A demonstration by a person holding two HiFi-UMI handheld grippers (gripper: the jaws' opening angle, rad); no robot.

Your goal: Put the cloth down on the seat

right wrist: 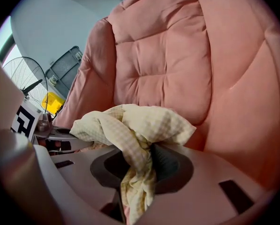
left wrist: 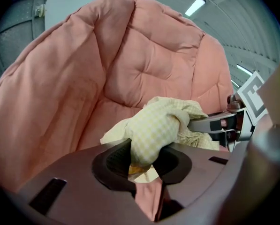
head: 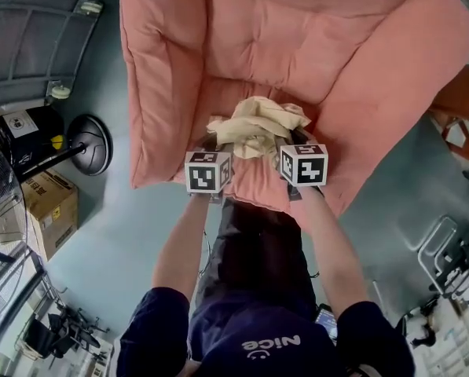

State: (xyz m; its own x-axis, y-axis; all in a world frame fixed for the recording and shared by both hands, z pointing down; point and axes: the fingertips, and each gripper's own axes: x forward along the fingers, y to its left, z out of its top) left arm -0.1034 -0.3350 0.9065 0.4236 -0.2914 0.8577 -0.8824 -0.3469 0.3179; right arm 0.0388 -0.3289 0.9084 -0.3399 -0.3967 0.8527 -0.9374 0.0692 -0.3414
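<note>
A crumpled pale-yellow checked cloth (head: pixel 258 124) is bunched between my two grippers over the seat (head: pixel 259 185) of a pink padded armchair (head: pixel 352 61). My left gripper (head: pixel 216 142) is shut on the cloth's left end, a fold of cloth (left wrist: pixel 154 125) pinched between its dark pads. My right gripper (head: pixel 297 140) is shut on the right end, where the cloth (right wrist: pixel 140 130) hangs down through its jaws. Each gripper shows in the other's view: the right gripper (left wrist: pixel 215 124) and the left gripper (right wrist: pixel 60 134). Whether the cloth touches the seat I cannot tell.
The chair's thick arms (head: pixel 159 93) rise on both sides of the seat. On the grey floor to the left stand a cardboard box (head: pixel 52 209), a round black stand base (head: pixel 90 144) and a grey mesh panel (head: pixel 30 45). Metal frames (head: pixel 446 277) stand at the right.
</note>
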